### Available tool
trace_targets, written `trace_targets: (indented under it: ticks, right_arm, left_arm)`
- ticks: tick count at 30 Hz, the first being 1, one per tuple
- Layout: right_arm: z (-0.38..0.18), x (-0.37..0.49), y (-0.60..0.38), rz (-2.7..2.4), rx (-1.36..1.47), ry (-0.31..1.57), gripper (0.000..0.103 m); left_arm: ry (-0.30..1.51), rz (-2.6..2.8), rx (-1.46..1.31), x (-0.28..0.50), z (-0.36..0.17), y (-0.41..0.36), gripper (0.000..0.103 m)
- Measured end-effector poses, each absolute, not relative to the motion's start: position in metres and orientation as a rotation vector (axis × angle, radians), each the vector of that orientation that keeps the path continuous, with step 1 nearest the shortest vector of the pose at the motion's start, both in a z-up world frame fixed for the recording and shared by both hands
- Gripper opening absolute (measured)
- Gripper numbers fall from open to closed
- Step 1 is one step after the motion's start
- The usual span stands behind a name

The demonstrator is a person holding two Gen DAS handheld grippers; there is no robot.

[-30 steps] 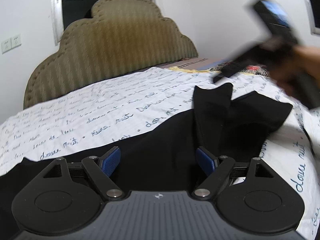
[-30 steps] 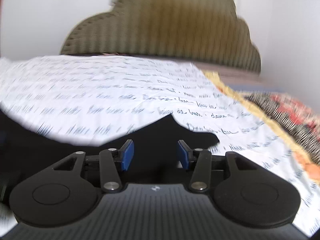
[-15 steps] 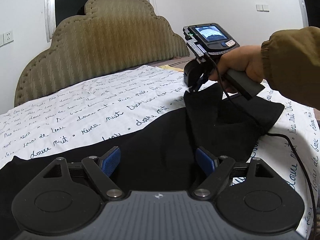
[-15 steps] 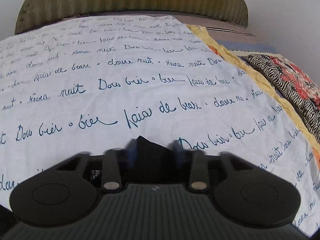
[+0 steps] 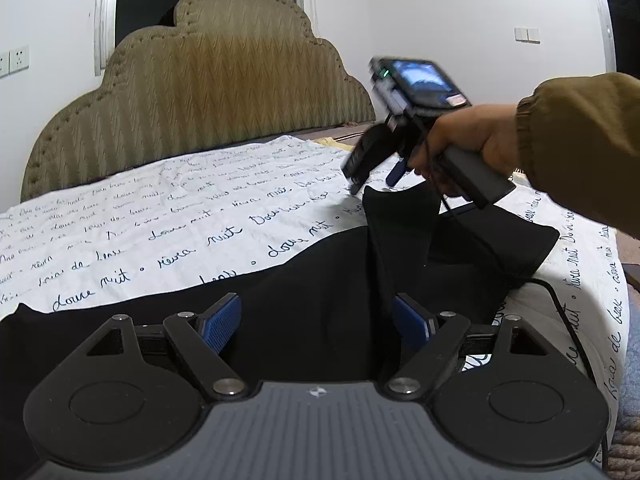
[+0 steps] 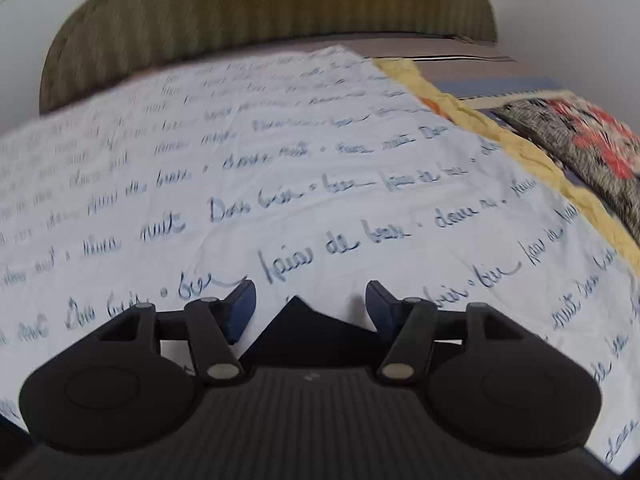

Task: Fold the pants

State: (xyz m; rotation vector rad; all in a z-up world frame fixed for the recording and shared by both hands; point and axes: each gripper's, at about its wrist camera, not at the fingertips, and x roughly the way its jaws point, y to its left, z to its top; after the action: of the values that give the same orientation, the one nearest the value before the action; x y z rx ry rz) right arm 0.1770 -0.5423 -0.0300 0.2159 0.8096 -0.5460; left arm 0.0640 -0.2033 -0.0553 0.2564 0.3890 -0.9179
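- Left tool (image 5: 316, 322): jaws apart, over the middle of the black pants (image 5: 312, 280), gripping nothing.
- Pants lie flat on the bed sheet (image 5: 168, 216); soft, light, limp cloth, likely to sag and slide. Best taken at a hem corner or the waistband edge.
- Right tool (image 6: 310, 310): jaws just opened, a pants corner (image 6: 298, 312) between them, unpinched.
- Sheet script reads "douce nuit", partly legible.

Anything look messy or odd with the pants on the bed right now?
Yes. The black pants lie unevenly on the white sheet: the far end is bunched, one corner poking up between the right gripper's open jaws.
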Motion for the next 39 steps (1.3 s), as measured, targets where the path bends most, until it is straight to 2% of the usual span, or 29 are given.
trace_targets:
  ticks: [1,2,3,10,19,29,39]
  right_arm:
    - [-0.037,0.184,-0.540,-0.552,0.180,0.847,0.023]
    - [-0.042,0.188,-0.539,-0.558,0.153,0.874,0.009]
    - [-0.045,0.189,-0.538,-0.556,0.149,0.879,0.006]
    - [-0.013,0.159,-0.541,-0.532,0.194,0.735,0.005]
    - [0.036,0.068,-0.545,-0.545,0.270,0.509,0.005]
    - [0.016,-0.051,-0.561,-0.638,0.459,0.397,0.005]
    - [-0.021,-0.118,-0.552,-0.725,0.554,0.373,0.005]
  left_arm:
    - [0.394,-0.915,0.251,0.065,-0.055,-0.203,0.083]
    - [0.400,-0.913,0.245,0.066,-0.054,-0.203,0.083]
    - [0.406,-0.912,0.239,0.067,-0.054,-0.202,0.083]
    - [0.422,-0.943,0.201,0.070,-0.051,-0.199,0.083]
    - [0.400,-1.023,0.268,0.059,-0.057,-0.207,0.083]
    - [0.400,-1.041,0.278,0.057,-0.059,-0.208,0.083]
    - [0.390,-1.056,0.273,0.057,-0.059,-0.205,0.083]
